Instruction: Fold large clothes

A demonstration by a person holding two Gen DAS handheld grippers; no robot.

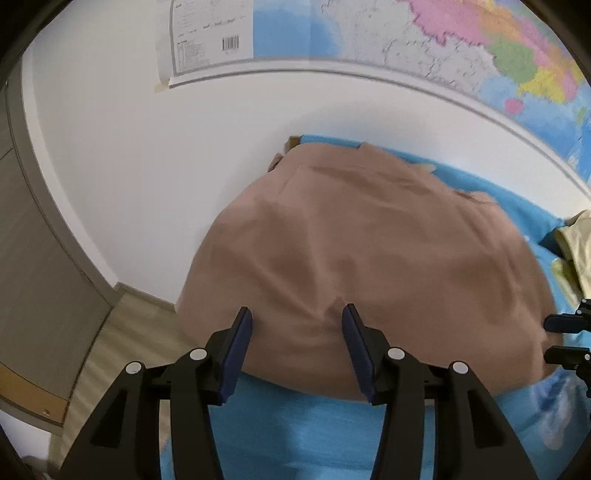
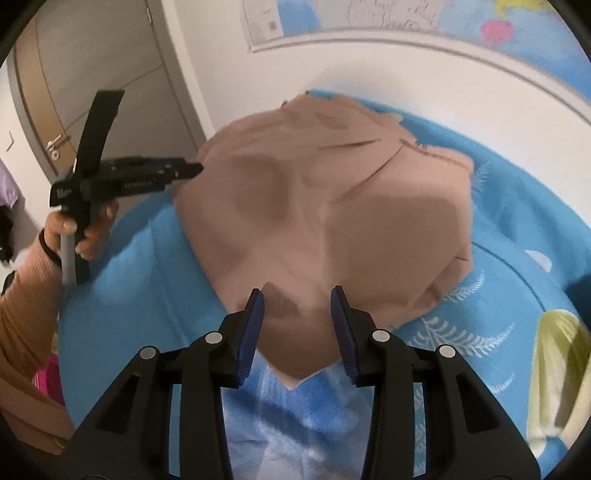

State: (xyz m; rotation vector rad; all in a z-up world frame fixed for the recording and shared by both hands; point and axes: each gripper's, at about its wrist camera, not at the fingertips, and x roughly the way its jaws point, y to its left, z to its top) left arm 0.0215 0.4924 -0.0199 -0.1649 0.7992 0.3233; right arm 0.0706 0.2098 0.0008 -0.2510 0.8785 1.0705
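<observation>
L wrist view: left tongs (image 1: pixel 297 319) spread apart, empty, above near edge of tan garment (image 1: pixel 362 251) lying on blue bedspread (image 1: pixel 295 424); wall map (image 1: pixel 406 33) behind. R wrist view: right tongs (image 2: pixel 297 301) released, over garment's near corner; left tongs w/ hand (image 2: pixel 85 229) at garment's left edge; yellow cloth (image 2: pixel 557 369) at right.

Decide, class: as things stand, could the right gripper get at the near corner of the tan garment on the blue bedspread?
Probably yes. The right gripper is open, with the tan garment lying between its fingers on the blue bedspread; nothing blocks that near corner.
</observation>
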